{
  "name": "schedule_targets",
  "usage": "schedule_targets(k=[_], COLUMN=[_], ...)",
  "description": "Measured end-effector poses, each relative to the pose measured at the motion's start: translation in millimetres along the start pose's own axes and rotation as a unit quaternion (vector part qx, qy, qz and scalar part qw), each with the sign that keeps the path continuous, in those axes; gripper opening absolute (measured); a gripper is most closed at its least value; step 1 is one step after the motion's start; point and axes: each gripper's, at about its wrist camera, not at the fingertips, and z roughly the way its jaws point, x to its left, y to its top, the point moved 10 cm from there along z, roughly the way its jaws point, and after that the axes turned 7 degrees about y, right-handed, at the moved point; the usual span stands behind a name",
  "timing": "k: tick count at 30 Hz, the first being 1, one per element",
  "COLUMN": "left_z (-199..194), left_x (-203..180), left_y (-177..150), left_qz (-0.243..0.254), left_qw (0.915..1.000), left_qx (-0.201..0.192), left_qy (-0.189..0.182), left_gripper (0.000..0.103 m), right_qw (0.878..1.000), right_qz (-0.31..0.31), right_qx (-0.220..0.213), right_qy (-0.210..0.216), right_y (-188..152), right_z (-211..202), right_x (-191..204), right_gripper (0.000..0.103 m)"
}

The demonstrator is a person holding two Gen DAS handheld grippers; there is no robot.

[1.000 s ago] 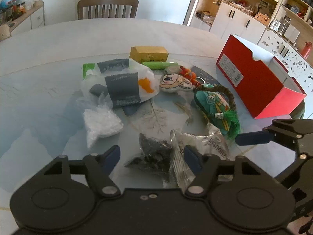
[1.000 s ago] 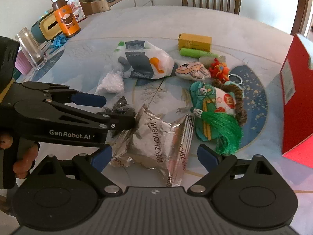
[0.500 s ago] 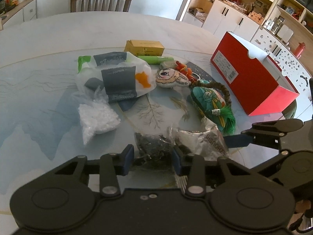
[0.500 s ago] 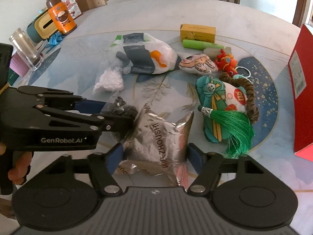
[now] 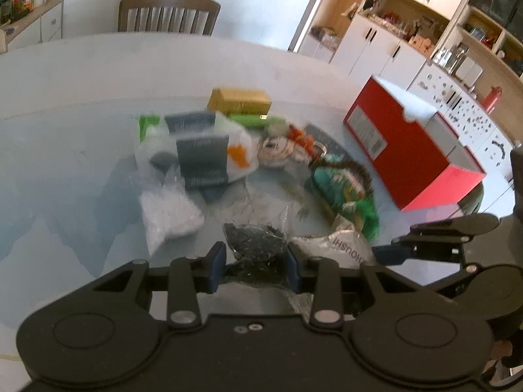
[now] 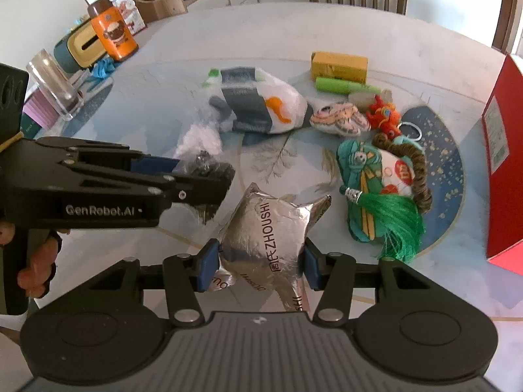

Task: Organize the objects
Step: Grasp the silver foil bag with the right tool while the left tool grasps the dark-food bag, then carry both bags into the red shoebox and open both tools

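Left gripper (image 5: 255,263): jaws clamped on dark bag (image 5: 256,245), held near the table (image 5: 98,75) edge. Right gripper (image 6: 258,263): jaws closed on foil pouch (image 6: 264,228), beside the dark bag. Red box (image 5: 408,150) sits well apart, to the right.

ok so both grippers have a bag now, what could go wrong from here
1. The left gripper pinches a thin clear bag of dark bits; the film may tear or slip and spill.
2. The right gripper holds the puffy foil bag by its lower part, so it could slide out.
3. The two grippers sit close together and could bump on the way to the red box.
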Motion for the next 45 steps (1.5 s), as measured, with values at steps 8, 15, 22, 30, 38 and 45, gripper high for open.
schedule_targets(k=[8,15,22,30,38,45], left_z=[-23.4,-38.3,-40.7,-34.0,-12.8,21.8], left_x=[-12.2,-39.1,-77.5,-126.0,-183.0,-225.5], left_y=[25.7,54.9,74.3,92.2,113.9,129.1], left_qz=[0.007,0.017,0.042,0.056,0.067,0.079], left_qw=[0.9995,0.9979,0.9957,0.9953,0.9952,0.9954], left_qx=[-0.027,-0.051,-0.067,-0.073,-0.070,-0.055], left_qy=[-0.014,-0.035,-0.048,-0.030,-0.015,-0.004], left_gripper=[0.037,0.037,0.037,0.037,0.037,0.037], right_qw=[0.999,0.995,0.989,0.984,0.981,0.979], right_qz=[0.013,0.038,0.046,0.049,0.048,0.057], right_qx=[-0.043,-0.088,-0.126,-0.149,-0.158,-0.157], right_qy=[-0.015,-0.038,-0.066,-0.085,-0.103,-0.121], right_y=[19.0,34.0,43.3,43.8,39.1,32.6], right_z=[-42.2,-87.5,-130.2,-171.4,-206.4,-220.5], right_x=[-6.5,-27.7,-61.9,-119.3,-181.5,-237.9], right_gripper=[0.051,0.051,0.051,0.051,0.052,0.052])
